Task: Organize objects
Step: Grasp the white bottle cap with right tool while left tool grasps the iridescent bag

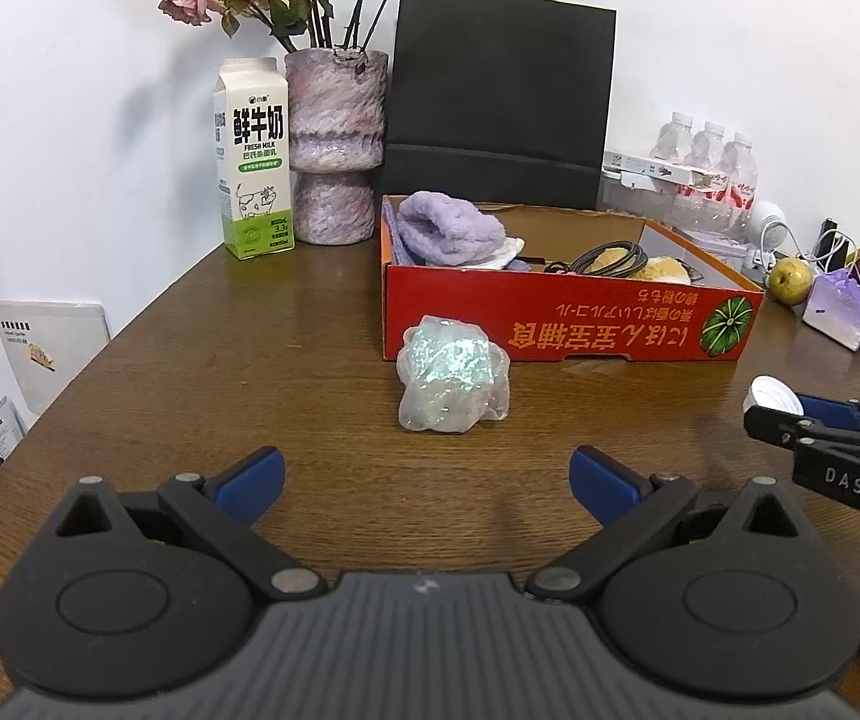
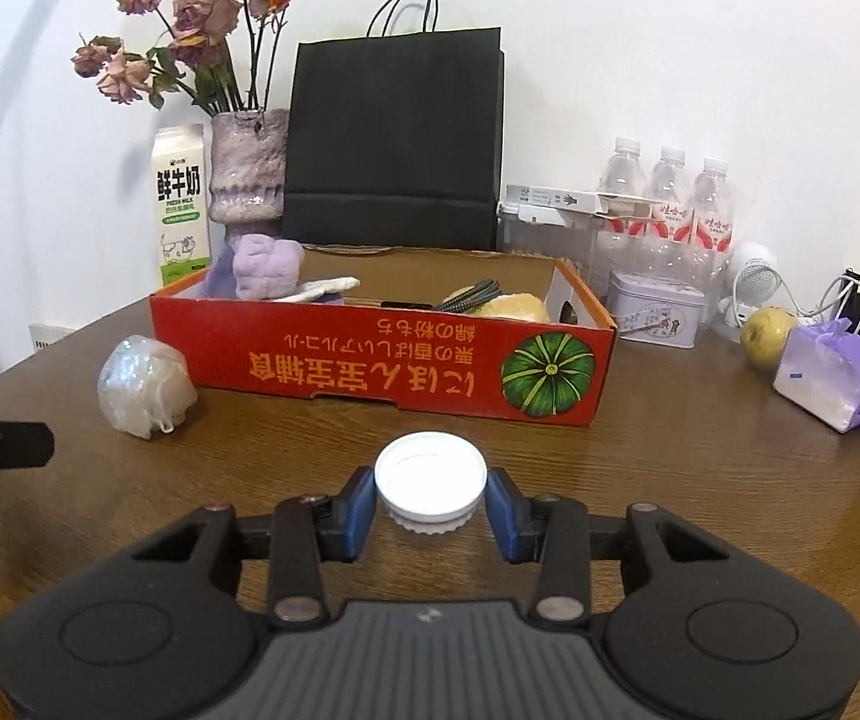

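Wooden desk (image 2: 700, 432), dark brown grain, set against a white wall. Along the desk's back edge, left to right: milk carton (image 1: 255, 159), purple vase (image 1: 334, 144) w/ dried roses, black paper bag (image 1: 499, 96), water bottles (image 2: 667, 210).

Red cardboard box (image 2: 382, 360) sits mid-desk, open top, printed text upside down, pumpkin graphic at its right end. Contents: purple cloth (image 1: 451, 228) at the left end, coiled cable (image 1: 607, 255) and a yellow item toward the right.

Crumpled iridescent plastic wad (image 1: 454, 381) lies on the desk just in front of the box's left front corner, apart from both grippers.

Right gripper (image 2: 430, 507): blue pads clamped on a white cap (image 2: 430, 471), open side up, in front of the box. Whether the cap rests on the desk or is raised: cannot tell.

Left gripper (image 1: 427, 480): fingers spread wide, nothing between them, positioned near the desk's front edge w/ the wad ahead of it.

Right edge area: yellow-green fruit (image 2: 769, 330), purple-white packet (image 2: 826, 375).
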Action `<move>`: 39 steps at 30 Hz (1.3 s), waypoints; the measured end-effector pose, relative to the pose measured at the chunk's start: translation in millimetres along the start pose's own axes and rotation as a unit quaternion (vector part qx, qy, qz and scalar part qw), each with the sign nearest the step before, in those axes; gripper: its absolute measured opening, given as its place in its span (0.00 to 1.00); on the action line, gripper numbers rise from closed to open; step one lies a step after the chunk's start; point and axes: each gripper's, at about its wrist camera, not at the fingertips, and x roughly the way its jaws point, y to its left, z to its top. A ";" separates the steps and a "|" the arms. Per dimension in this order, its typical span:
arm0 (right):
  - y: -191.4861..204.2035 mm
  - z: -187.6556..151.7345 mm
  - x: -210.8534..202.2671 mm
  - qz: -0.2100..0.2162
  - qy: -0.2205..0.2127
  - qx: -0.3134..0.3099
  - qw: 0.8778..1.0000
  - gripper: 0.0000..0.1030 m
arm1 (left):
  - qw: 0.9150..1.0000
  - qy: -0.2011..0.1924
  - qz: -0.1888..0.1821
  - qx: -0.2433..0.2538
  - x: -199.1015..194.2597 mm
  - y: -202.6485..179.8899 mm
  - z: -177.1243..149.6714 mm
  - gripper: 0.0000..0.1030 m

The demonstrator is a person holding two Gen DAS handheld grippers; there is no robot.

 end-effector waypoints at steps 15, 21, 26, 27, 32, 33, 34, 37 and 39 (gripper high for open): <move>-13.5 0.9 -0.6 -0.005 -0.017 0.005 1.000 0.37 | 1.000 0.010 0.021 -0.004 20.1 -4.3 4.0 1.00; -25.7 3.5 4.2 -0.011 -0.021 0.007 1.000 0.37 | 0.999 0.017 0.029 0.000 36.2 -11.7 9.0 1.00; -36.4 5.6 9.4 -0.014 -0.022 0.007 1.000 0.37 | 0.999 0.012 0.038 -0.001 52.6 -18.7 17.4 1.00; -38.1 5.9 10.3 -0.014 -0.022 0.007 1.000 0.37 | 0.999 0.011 0.039 -0.001 55.8 -19.9 19.0 1.00; -46.2 7.7 15.0 -0.014 -0.022 0.004 1.000 0.37 | 0.999 0.010 0.049 -0.003 72.3 -25.6 26.0 1.00; -47.7 8.2 15.9 -0.012 -0.022 0.003 1.000 0.37 | 0.999 0.010 0.051 -0.005 75.4 -25.6 27.5 1.00; -49.3 8.6 17.0 -0.011 -0.021 0.003 1.000 0.37 | 0.999 0.009 0.052 -0.006 78.0 -25.8 29.0 1.00; -52.9 9.9 19.9 -0.009 -0.021 0.003 1.000 0.37 | 0.998 0.008 0.060 -0.010 86.4 -27.1 32.0 1.00; -54.9 10.5 21.2 -0.008 -0.020 0.004 1.000 0.37 | 0.998 0.008 0.061 -0.011 92.1 -27.5 33.7 1.00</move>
